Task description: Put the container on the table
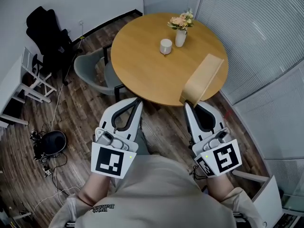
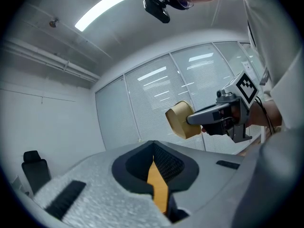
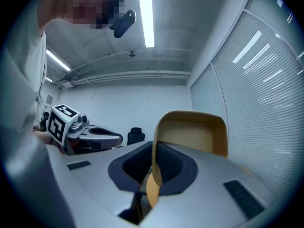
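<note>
- You are in the carry-and-place step. Your right hand-held gripper [image 1: 189, 106] is clamped on 1 thin wall of the tan paper container [image 1: 202, 79], pinching it between the jaws.
- The container hangs tilted over the near right edge of the round wooden tabletop [image 1: 142, 65]. I cannot tell whether it touches the wood.
- Your left hand-held gripper [image 1: 137, 103] is closed and empty, beside the right one and just short of the tabletop's edge.
- Next, pick a bare patch well apart from the flower vase [image 1: 180, 33] and the white cup [image 1: 166, 46]. Lower the container flat, then part the jaws.
- The container looks light and flimsy, so release only once it sits level.
</note>
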Motion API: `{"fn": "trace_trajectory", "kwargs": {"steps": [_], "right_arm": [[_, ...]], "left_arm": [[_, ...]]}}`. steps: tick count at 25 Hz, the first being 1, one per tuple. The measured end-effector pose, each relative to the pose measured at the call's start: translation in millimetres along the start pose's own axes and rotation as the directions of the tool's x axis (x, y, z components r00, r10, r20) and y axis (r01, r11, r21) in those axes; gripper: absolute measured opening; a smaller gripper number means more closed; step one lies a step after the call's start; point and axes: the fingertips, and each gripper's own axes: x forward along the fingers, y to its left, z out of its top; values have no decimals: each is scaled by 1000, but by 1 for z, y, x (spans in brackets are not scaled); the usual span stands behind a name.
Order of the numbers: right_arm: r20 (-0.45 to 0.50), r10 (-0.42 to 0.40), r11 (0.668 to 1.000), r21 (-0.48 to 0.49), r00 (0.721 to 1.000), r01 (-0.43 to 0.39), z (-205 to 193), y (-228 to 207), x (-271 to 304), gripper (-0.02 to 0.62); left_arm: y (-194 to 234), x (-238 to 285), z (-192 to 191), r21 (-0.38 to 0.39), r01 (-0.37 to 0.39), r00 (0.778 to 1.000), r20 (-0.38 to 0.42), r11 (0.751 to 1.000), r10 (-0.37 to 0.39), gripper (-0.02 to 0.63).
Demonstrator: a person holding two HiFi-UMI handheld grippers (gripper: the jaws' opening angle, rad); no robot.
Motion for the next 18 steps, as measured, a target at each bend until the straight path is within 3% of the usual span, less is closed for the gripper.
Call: {"fn": "trace_trajectory", "kwargs": {"steps": [10,18], "right_arm": [[-36,-19,999,-50,999,17,-11,-33,80,35],[-56,-41,999,-2,998,41,-11,-59,155,35]], "left_arm": [[66,60,-25,-24,17,1000,-6,1000,-18,21],[127,117,-37,-36,81,997,-14,996,-81,21]]}}
